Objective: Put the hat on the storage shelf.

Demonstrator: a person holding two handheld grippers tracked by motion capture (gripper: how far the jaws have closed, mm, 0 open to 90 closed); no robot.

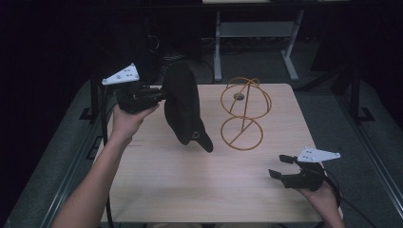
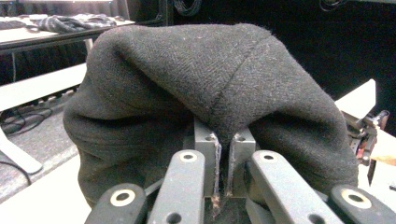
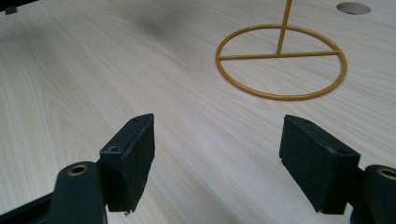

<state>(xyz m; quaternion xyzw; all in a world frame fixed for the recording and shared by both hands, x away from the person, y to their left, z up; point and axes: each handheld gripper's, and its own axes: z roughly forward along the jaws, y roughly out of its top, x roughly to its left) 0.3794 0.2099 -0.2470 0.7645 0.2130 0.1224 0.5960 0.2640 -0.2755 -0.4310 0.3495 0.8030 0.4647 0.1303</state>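
Note:
A dark wool cap [image 1: 183, 107] hangs in the air above the left half of the table, its brim pointing down and right. My left gripper [image 1: 161, 95] is shut on the cap's edge; in the left gripper view the cap [image 2: 205, 88] bulges over the closed pads [image 2: 223, 156]. A gold wire stand [image 1: 244, 114], a ring base with a wire globe on top, rises at the table's middle right; its ring base [image 3: 281, 63] lies ahead of my right gripper [image 3: 217, 154]. That right gripper [image 1: 280, 166] stands open low over the front right of the table, with nothing between its jaws.
The light wooden table [image 1: 180, 185] has a round hole [image 1: 239, 96] near its far edge, behind the stand. Beyond the table are a dark floor and a grey desk frame [image 1: 256, 33]. A side table [image 2: 42, 32] with clutter is at the left in the left gripper view.

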